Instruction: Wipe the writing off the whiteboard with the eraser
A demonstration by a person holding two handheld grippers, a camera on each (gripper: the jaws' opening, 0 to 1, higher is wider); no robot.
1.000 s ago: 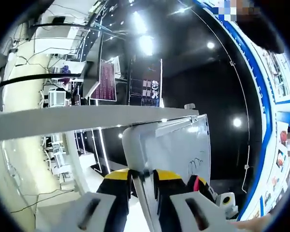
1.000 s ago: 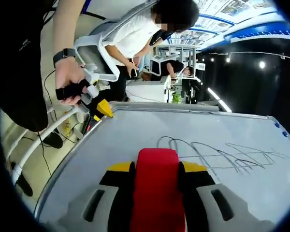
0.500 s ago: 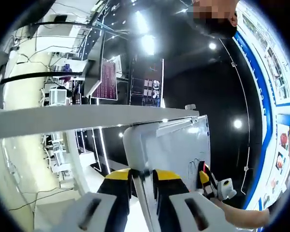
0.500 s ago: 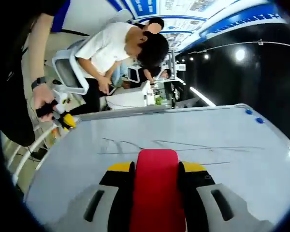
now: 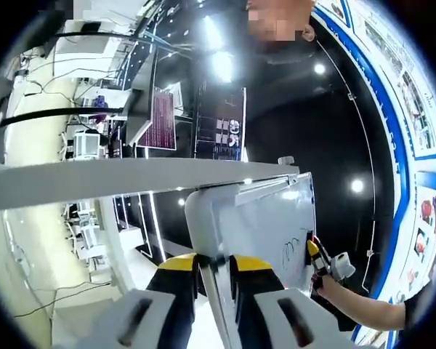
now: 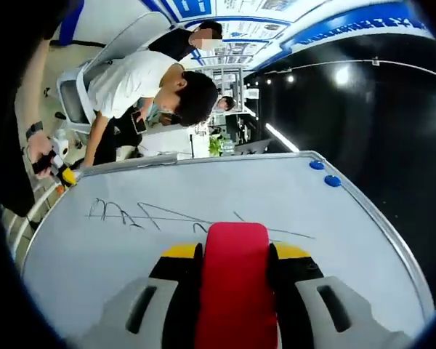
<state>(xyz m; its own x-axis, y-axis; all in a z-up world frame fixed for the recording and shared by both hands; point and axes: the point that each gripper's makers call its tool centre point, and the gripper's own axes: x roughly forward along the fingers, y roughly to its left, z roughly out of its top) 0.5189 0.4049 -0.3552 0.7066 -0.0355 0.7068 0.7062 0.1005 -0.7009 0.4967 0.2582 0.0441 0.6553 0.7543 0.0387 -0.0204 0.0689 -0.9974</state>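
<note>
In the left gripper view, the left gripper (image 5: 216, 270) is clamped on the whiteboard (image 5: 265, 222) edge.

In the right gripper view, the right gripper (image 6: 236, 256) grasps the red eraser (image 6: 236, 280) against the whiteboard (image 6: 203, 200), below the writing (image 6: 152, 214). Press flat, sweep evenly over all lines.

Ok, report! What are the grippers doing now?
Left gripper clamps whiteboard edge. Right gripper holds red eraser on board. Writing remains. Nothing blocking.

Whiteboard (image 6: 203, 196) face mostly open around the red eraser (image 6: 236, 280), obstacles are two blue magnets (image 6: 325, 173) near the far edge and left gripper (image 6: 58, 169) clamped on its corner.
</note>
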